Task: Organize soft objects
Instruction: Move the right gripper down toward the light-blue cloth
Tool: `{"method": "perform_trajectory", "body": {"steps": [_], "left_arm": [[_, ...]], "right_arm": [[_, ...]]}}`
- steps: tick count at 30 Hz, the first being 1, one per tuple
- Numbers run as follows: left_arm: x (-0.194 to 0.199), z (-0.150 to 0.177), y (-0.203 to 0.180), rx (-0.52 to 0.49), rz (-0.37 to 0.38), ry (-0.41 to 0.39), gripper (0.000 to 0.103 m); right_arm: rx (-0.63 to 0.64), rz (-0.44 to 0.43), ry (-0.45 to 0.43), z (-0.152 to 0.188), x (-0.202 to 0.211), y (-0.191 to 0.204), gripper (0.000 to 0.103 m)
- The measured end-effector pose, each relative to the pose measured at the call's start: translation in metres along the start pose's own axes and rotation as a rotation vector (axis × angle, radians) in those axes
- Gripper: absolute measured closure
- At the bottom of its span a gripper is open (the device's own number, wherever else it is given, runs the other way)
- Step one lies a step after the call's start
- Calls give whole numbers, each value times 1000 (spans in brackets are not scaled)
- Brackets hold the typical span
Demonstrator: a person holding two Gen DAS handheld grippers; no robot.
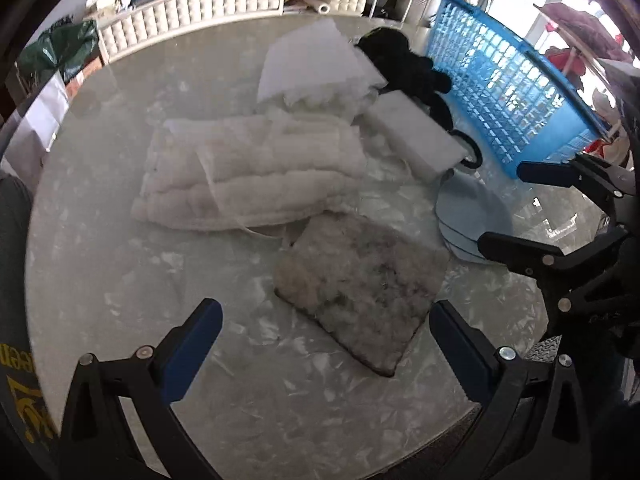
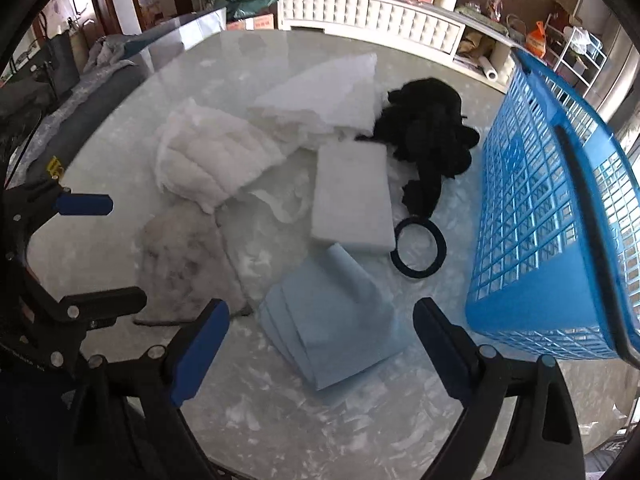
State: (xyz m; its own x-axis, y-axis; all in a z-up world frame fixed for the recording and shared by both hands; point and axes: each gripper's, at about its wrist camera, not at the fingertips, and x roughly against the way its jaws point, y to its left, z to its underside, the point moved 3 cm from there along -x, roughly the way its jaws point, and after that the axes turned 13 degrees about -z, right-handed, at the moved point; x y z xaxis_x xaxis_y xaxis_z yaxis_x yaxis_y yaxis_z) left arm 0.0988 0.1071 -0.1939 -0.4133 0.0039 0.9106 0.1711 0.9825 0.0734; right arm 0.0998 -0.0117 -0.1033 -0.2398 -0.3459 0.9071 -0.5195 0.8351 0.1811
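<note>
Two grippers, both spread, empty: left gripper (image 1: 326,330) over grey pad (image 1: 360,286) lower centre, right gripper (image 2: 322,330) over blue sheets (image 2: 332,328); pinch edges squarely, then to basket (image 2: 560,240) at right.

Bright daylight from windows at right — glossy table (image 1: 100,280) glares, fisheye edges bend and darken.

Glossy marbled table (image 1: 120,280), seemingly glass-topped

The right gripper (image 2: 320,344) hangs wide apart over light-blue folded cloths (image 2: 332,332) beside a blue basket (image 2: 540,220).
</note>
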Motion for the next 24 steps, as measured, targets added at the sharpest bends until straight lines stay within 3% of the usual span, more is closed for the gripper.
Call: {"method": "perform_trajectory", "body": {"steps": [8, 11, 18, 21, 24], "left_arm": [[-24, -4, -3, 33, -5, 71, 0], [-30, -9, -9, 39, 30, 71, 0], [-39, -21, -20, 19, -16, 71, 0], [-43, -22, -25, -10, -37, 83, 11], [-41, -23, -36, -65, -70, 76, 29]], "right_arm": [[-23, 19, 34, 1, -2, -15, 10], [-39, 20, 36, -2, -4, -18, 10], [-62, 33, 53, -2, -10, -27, 10], [-58, 30, 60, -2, -11, -26, 10], [-52, 2, 68, -7, -14, -26, 14]]}}
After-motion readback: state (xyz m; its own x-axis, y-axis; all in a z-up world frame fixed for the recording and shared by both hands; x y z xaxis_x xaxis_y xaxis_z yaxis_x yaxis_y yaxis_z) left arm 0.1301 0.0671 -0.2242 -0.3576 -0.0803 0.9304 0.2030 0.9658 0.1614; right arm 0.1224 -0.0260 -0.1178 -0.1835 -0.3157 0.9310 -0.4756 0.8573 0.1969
